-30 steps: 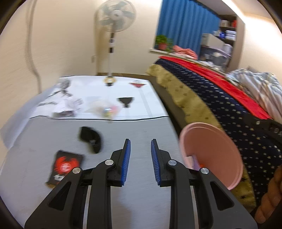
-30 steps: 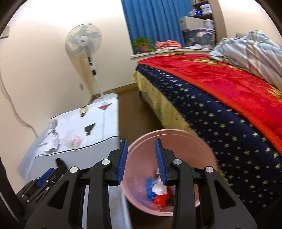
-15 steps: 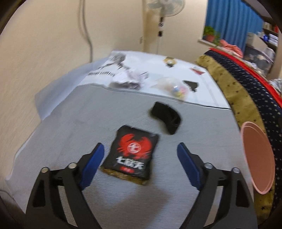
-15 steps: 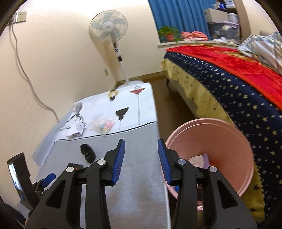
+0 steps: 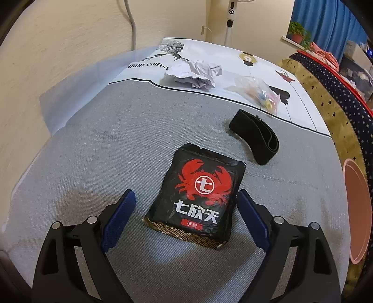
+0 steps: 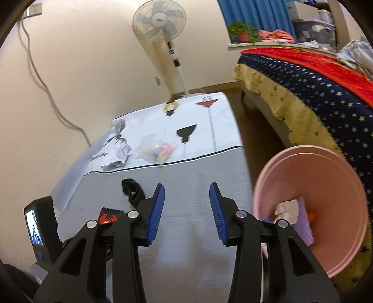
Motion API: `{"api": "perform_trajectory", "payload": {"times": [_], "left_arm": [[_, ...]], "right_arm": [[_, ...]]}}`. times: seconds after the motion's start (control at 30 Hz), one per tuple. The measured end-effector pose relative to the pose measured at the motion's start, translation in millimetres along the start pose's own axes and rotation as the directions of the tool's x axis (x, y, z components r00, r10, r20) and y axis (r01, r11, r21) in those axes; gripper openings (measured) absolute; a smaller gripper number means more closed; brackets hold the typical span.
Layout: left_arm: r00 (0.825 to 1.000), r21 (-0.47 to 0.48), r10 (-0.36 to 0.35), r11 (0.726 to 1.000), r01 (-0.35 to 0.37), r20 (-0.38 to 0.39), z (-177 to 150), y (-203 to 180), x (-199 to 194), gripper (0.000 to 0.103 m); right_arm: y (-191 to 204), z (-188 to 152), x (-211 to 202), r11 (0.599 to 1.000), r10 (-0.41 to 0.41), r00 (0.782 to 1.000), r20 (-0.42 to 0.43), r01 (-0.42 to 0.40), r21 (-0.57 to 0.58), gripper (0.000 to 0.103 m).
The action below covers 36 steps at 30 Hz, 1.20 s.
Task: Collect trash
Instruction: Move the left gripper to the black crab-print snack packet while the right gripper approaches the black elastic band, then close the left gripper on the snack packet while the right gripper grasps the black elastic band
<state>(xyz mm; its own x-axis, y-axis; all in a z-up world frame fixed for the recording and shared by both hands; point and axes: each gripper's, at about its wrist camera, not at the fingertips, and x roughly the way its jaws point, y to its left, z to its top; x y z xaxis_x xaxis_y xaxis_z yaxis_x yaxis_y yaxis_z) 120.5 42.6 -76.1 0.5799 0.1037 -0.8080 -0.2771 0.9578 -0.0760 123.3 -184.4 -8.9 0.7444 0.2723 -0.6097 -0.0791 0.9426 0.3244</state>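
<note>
Since a second ago my left tongs (image 5: 184,218) have swung away from the pink bin (image 5: 356,209) and dropped over the black crab-print packet (image 5: 198,198), jaws spread wide from nearly shut; now they begin to close, the packet lying flat between the blue pads, the right pad right at its edge, neither clamping yet. I judge that straddle sets up a pinch across the packet's width. My right tongs (image 6: 186,209) stand partly open and empty, hovering beside the bin (image 6: 310,205), which already holds wrappers and sits just off the desk (image 5: 105,151) edge, near the bed (image 6: 314,93). Farther along the grey desk cover lie a black band (image 5: 254,142), a crumpled paper (image 5: 195,73) and a clear bag of small colourful bits (image 5: 256,91). A standing fan (image 6: 160,21) and blue curtain (image 6: 251,11) back the room.
</note>
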Motion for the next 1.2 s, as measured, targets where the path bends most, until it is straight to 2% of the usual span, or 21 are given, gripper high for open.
{"api": "perform_trajectory", "payload": {"times": [0.07, 0.13, 0.33, 0.37, 0.4, 0.43, 0.63, 0.73, 0.87, 1.1, 1.13, 1.2], "left_arm": [[1.000, 0.003, -0.007, 1.000, 0.007, 0.007, 1.7, -0.3, -0.1, 0.070], [1.000, 0.001, -0.019, 1.000, 0.019, 0.014, 4.0, 0.7, 0.0, 0.064], [0.998, -0.036, -0.039, 0.999, 0.040, 0.040, 9.8, 8.9, 1.1, 0.053], [0.998, -0.044, -0.037, 0.998, 0.039, 0.047, 10.9, 10.3, 1.0, 0.036], [0.998, -0.053, -0.032, 0.998, 0.035, 0.053, 12.4, 12.7, 1.4, 0.023], [0.998, -0.063, -0.029, 0.997, 0.033, 0.058, 13.7, 15.1, 1.1, 0.020], [0.996, -0.116, -0.040, 0.992, 0.048, 0.078, 18.9, 21.7, 2.4, 0.020], [0.994, -0.145, -0.024, 0.989, 0.039, 0.104, 23.1, 27.3, -1.7, 0.020], [0.992, -0.182, -0.008, 0.983, 0.031, 0.124, 28.1, 35.5, -5.1, 0.020], [0.994, -0.203, -0.005, 0.979, 0.028, 0.113, 29.4, 41.1, -0.9, 0.020], [0.994, -0.206, -0.006, 0.978, 0.029, 0.112, 29.7, 41.5, -0.3, 0.020], [0.993, -0.203, -0.008, 0.979, 0.031, 0.115, 29.9, 40.7, -0.2, 0.020]], "right_arm": [[5.4, -1.9, 7.0, 1.000, 0.019, 1.000, -0.011, -0.019, -0.008, 0.041], [9.9, -3.9, 14.7, 0.999, 0.038, 0.999, -0.023, -0.038, -0.013, 0.041], [18.0, -8.7, 34.5, 0.997, 0.079, 0.995, -0.056, -0.079, -0.014, 0.041], [19.3, -9.4, 37.4, 0.996, 0.085, 0.995, -0.060, -0.086, -0.014, 0.041], [20.9, -10.1, 40.4, 0.996, 0.091, 0.994, -0.065, -0.092, -0.014, 0.041], [22.8, -10.5, 43.9, 0.995, 0.098, 0.993, -0.070, -0.099, -0.017, 0.041], [34.7, -11.4, 64.8, 0.989, 0.136, 0.986, -0.099, -0.140, -0.038, 0.042], [39.6, -10.0, 75.2, 0.987, 0.151, 0.982, -0.109, -0.156, -0.038, 0.049], [48.2, -9.0, 89.3, 0.981, 0.177, 0.974, -0.139, -0.186, -0.053, 0.050], [60.7, -14.1, 110.3, 0.976, 0.182, 0.962, -0.204, -0.201, -0.080, 0.050], [61.7, -14.5, 112.0, 0.976, 0.181, 0.960, -0.212, -0.201, -0.081, 0.048], [63.2, -15.6, 114.1, 0.975, 0.184, 0.957, -0.224, -0.207, -0.086, 0.035]]}}
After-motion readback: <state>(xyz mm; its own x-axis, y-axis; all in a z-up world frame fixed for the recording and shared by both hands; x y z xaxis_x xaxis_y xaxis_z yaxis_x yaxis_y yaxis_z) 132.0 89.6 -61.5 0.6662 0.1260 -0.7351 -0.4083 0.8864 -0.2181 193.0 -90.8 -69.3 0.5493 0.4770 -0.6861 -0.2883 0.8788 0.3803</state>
